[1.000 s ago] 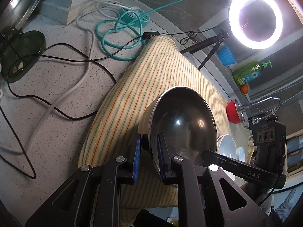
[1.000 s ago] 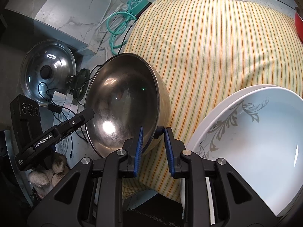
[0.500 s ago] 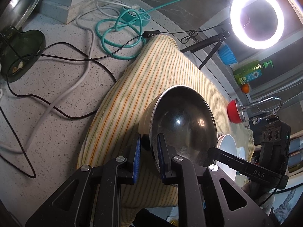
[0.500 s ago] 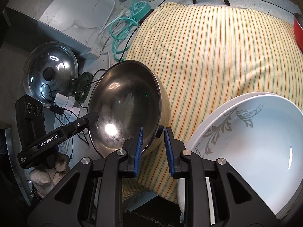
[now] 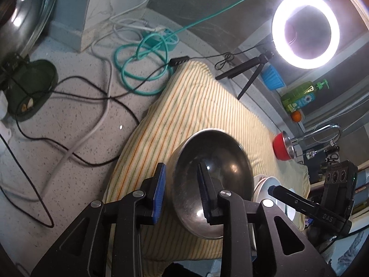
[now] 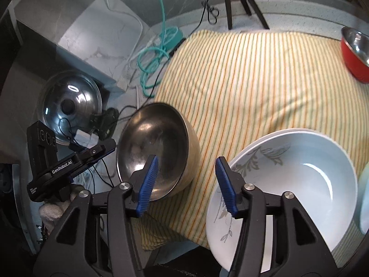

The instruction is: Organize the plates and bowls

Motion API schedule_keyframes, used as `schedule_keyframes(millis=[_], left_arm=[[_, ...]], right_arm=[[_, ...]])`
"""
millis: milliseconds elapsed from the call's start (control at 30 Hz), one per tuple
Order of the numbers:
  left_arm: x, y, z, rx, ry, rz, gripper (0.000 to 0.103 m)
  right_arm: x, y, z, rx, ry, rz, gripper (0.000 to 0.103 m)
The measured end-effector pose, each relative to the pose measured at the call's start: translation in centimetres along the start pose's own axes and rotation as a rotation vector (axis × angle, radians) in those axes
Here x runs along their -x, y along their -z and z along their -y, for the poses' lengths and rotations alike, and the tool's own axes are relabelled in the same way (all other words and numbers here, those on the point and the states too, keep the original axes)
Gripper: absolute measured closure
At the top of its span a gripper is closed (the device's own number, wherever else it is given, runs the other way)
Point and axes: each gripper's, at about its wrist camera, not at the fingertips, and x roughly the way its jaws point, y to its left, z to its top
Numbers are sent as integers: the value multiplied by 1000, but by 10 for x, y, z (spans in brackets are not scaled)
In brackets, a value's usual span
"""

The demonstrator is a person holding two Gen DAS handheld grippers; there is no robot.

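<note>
A steel bowl (image 5: 214, 173) (image 6: 159, 143) rests on the near left part of the striped cloth (image 5: 196, 106) (image 6: 253, 80). My left gripper (image 5: 182, 194) straddles its near rim; the jaws are opening, and the blue pads stand clear of the metal. My right gripper (image 6: 186, 184) hovers over the bowl's other rim, jaws opening wide, with nothing pressed between them. Stacked white bowls (image 6: 288, 184) (image 5: 272, 184) with a grey leaf print sit right of the steel bowl. A red bowl (image 6: 355, 53) (image 5: 280, 146) stands at the cloth's far right.
A ring light (image 5: 304, 30) on a tripod (image 6: 239, 0) stands behind the cloth. A coiled teal cable (image 5: 143, 69), black and white cords and a pot lid (image 6: 69, 106) lie on the speckled counter to the left. A green bottle (image 5: 299, 97) and a faucet (image 5: 322, 131) are at the far right.
Both grippers' jaws have spread apart and let go of the steel bowl's rim. The right gripper has lifted and drawn back, so the bowl looks smaller in its view.
</note>
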Motion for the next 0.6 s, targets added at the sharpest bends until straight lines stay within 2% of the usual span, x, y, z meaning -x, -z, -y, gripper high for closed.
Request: schedule_keyframes(millis=[100, 167, 233, 600], left_arm=[[5, -6, 16, -40, 7, 25, 77], [6, -9, 29, -75, 15, 33, 77], [4, -11, 45, -108, 26, 38, 77], [-33, -7, 130, -242, 112, -15, 77]], right_arm=[[21, -1, 4, 9, 15, 48, 43], [35, 0, 5, 19, 38, 83, 31], [53, 2, 12, 24, 63, 118, 26], [153, 8, 88, -15, 213, 252, 22]])
